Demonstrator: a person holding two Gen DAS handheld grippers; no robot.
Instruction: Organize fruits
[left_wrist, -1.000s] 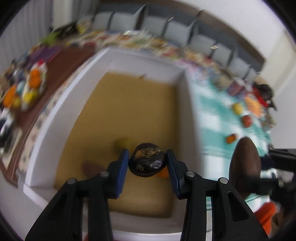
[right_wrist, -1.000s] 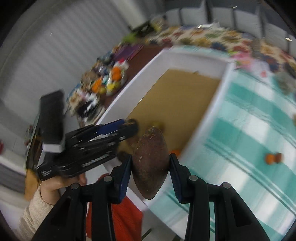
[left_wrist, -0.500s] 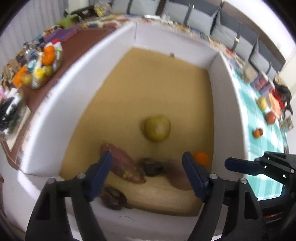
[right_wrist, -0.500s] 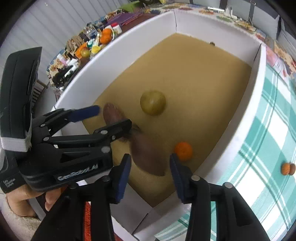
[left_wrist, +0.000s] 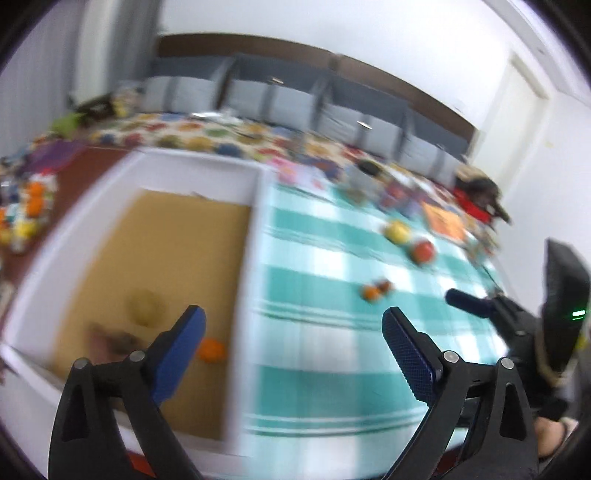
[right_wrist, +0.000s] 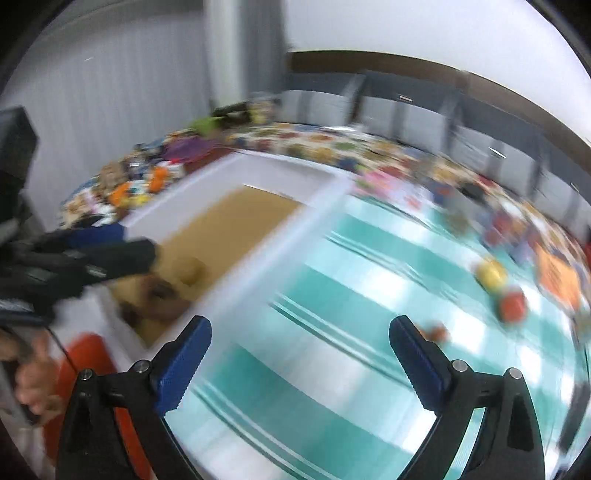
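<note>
Your left gripper (left_wrist: 293, 325) spread wide and empty, your right gripper (right_wrist: 300, 336) likewise, small round orange (left_wrist: 211, 350) inside the white box (left_wrist: 255, 206) by its right wall, yellow fruit (left_wrist: 397, 232) and red one (left_wrist: 423, 251) (both blurred) out on the teal checked cloth (left_wrist: 317, 266).

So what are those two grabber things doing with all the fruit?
A person is sorting fruit into the white box. Both the left gripper and the right gripper have their jaws open and empty. An orange and other blurry fruit lie in the box, while a yellow fruit and a red fruit wait on the checked tablecloth.
</note>
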